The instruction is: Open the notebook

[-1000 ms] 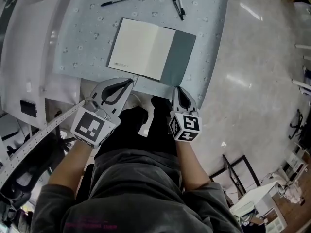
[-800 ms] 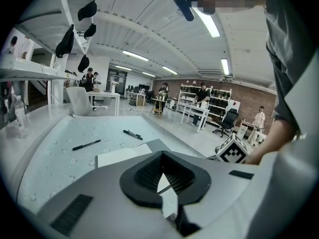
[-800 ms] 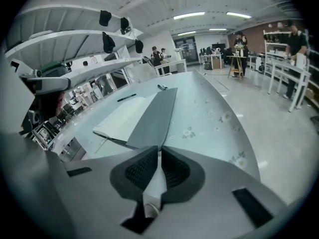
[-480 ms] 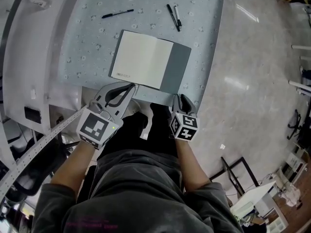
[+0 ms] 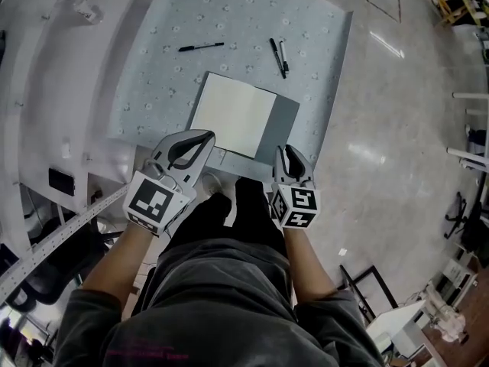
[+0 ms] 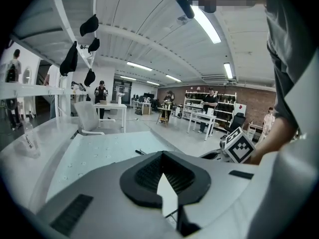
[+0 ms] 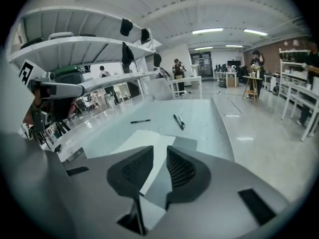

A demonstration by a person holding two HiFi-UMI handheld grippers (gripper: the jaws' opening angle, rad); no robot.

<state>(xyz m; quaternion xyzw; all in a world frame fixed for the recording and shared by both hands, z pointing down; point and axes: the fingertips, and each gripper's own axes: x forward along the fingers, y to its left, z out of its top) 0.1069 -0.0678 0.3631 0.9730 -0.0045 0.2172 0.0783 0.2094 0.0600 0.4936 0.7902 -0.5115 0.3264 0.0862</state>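
Head view: the notebook (image 5: 243, 117) lies open and flat on the pale patterned counter (image 5: 168, 82), near its front edge. Its white page faces up on the left and its grey cover is spread out on the right. Farther back on the counter lie a black pen (image 5: 202, 47) and, well apart from it to the right, two pens (image 5: 278, 56) side by side. The left gripper (image 5: 208, 135) hangs just over the notebook's near left corner. The right gripper (image 5: 286, 151) hangs at the near edge of the grey cover. Neither is seen pressing on the notebook.

Left gripper view: the jaws of the left gripper (image 6: 160, 154) meet at their tips, clenched on nothing. A white sliver shows through the loop behind the tips. The marker cube (image 6: 240, 146) of the right gripper stands to the right, and the counter (image 6: 99, 153) stretches ahead.

Right gripper view: the jaws of the right gripper (image 7: 159, 149) stand parted, released, having just been opening, with nothing between the pads. Through the gap the notebook (image 7: 137, 139) is visible below and ahead, lying open, white page to the left and grey cover to the right. Beyond it lie the black pen (image 7: 140, 121) and the two pens (image 7: 178, 122).
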